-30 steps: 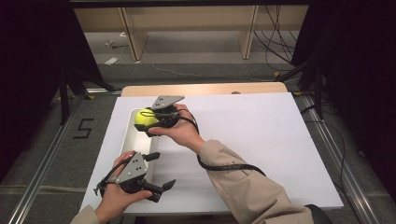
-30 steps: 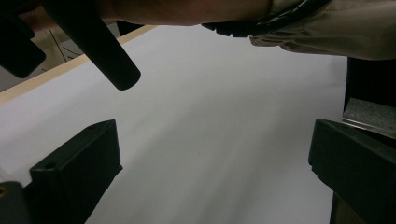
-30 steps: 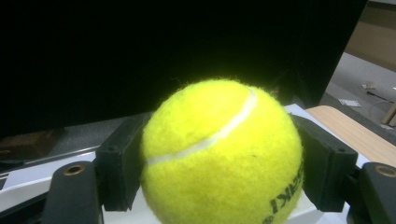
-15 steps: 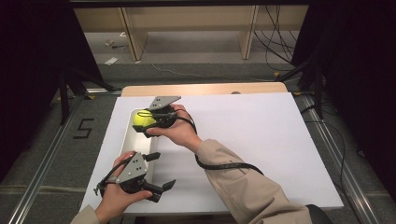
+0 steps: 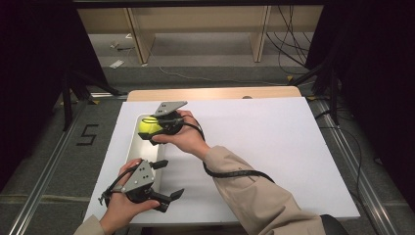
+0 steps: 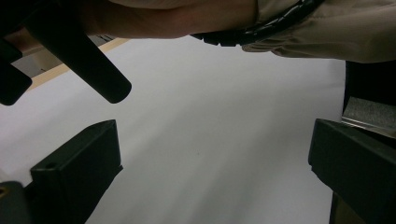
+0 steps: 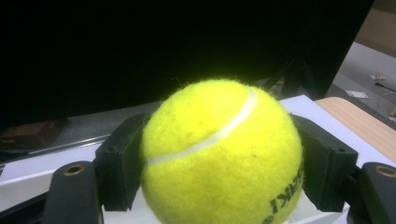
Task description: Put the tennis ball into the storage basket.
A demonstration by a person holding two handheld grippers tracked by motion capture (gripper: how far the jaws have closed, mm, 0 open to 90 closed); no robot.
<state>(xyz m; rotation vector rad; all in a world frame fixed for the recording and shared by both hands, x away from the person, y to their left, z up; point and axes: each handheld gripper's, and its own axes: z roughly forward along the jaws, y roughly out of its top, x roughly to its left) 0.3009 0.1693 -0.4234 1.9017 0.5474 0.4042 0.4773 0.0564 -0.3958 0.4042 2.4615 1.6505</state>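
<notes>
A yellow tennis ball [image 5: 148, 126] is clamped between the jaws of my right gripper [image 5: 147, 129], which is shut on it. The ball hangs over the far end of a long white tray [image 5: 138, 152] at the left side of the white table top. In the right gripper view the ball [image 7: 222, 154] sits between both black pads [image 7: 121, 163], with the tray's rim just below. My left gripper [image 5: 171, 178] rests near the front left edge, beside the tray's near end. It stands open and holds nothing. Its jaws [image 6: 210, 163] frame bare white surface.
The white table top [image 5: 274, 142] stretches wide to the right of the tray. The person's right forearm and the gripper cable [image 5: 235, 172] cross the middle front. A wooden strip [image 5: 215, 93] borders the far edge, with dark floor and shelving beyond.
The right gripper with the ball has shifted very slightly left over the tray. The left gripper has stayed where it was.
</notes>
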